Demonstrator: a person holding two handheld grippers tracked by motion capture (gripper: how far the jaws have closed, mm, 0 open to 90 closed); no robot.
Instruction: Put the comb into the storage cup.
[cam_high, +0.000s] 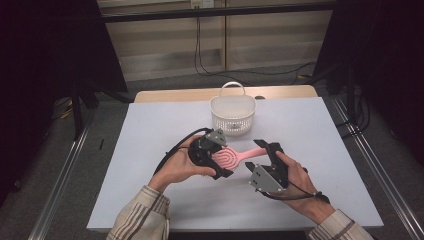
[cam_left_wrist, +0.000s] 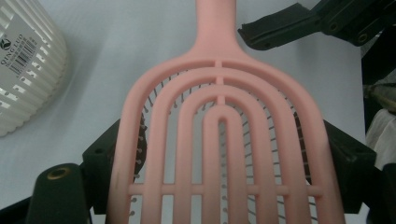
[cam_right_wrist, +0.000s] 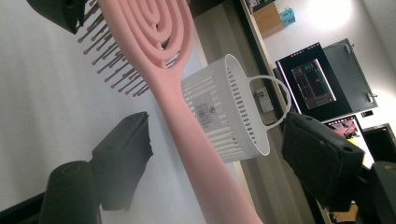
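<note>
While my left gripper (cam_high: 216, 159) clamps the pink hairbrush (cam_high: 231, 157) by its head, just in front of the white basket (cam_high: 233, 114), my right gripper's (cam_high: 269, 156) jaws straddle its handle, not pressing.

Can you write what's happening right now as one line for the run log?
left claw: shut on pink hairbrush head | right claw: open, handle between jaws, not gripped | white basket: behind brush
</note>
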